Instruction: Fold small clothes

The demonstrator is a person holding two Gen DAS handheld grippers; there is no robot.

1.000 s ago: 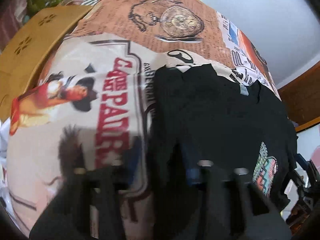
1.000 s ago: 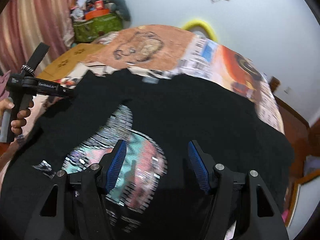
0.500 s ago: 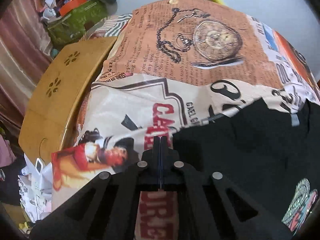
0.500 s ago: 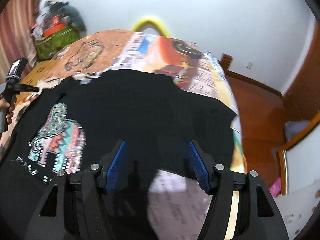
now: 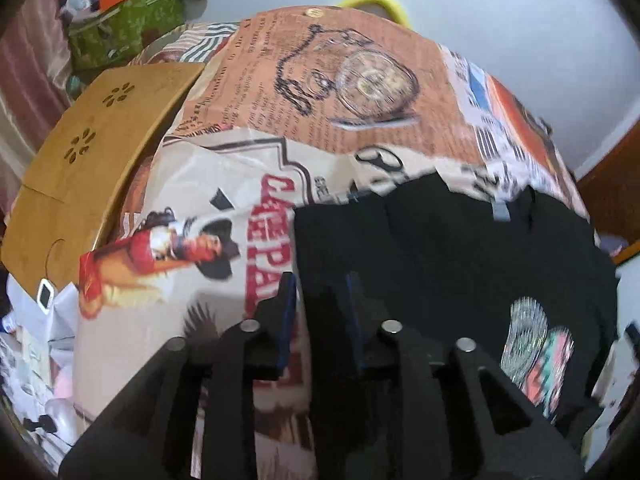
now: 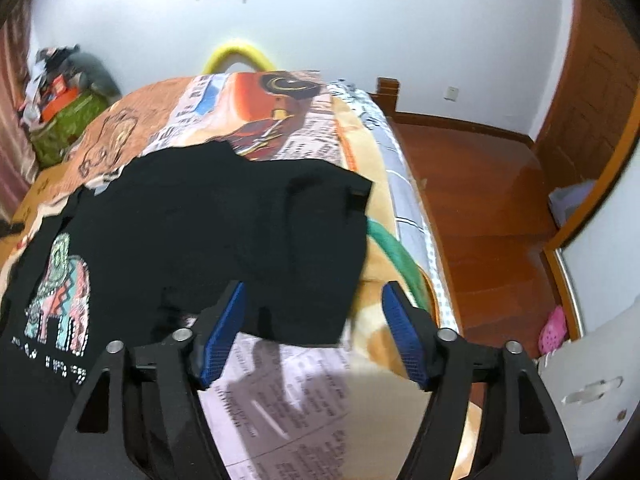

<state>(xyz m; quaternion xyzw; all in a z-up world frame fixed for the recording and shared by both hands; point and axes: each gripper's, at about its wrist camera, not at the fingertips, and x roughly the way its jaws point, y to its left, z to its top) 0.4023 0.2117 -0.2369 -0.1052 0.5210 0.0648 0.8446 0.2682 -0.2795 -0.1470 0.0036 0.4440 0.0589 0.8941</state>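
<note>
A black T-shirt [image 6: 208, 216] with a colourful elephant print [image 6: 60, 292] lies spread flat on the bed. In the left wrist view the T-shirt [image 5: 440, 248] fills the right half. My left gripper [image 5: 320, 292] hovers over its left edge, jaws a little apart and opening. The edge lies between the fingers and the pads are not pressing it. My right gripper [image 6: 316, 320] stands over the shirt's lower right part near the sleeve. Its blue pads [image 6: 224, 328] are wide apart and still opening, gripping nothing.
The bedspread [image 5: 320, 120] has a newspaper and pocket-watch print. A wooden lap tray [image 5: 92, 152] lies at the bed's left side, a green bag [image 5: 124, 28] behind it. Right of the bed's edge is wooden floor [image 6: 480, 200] with a pink shoe [image 6: 554, 326].
My left gripper, shut half a second ago, has parted its jaws and lifted over the shirt's left edge. The right gripper has swept from the elephant print to the shirt's right side.
</note>
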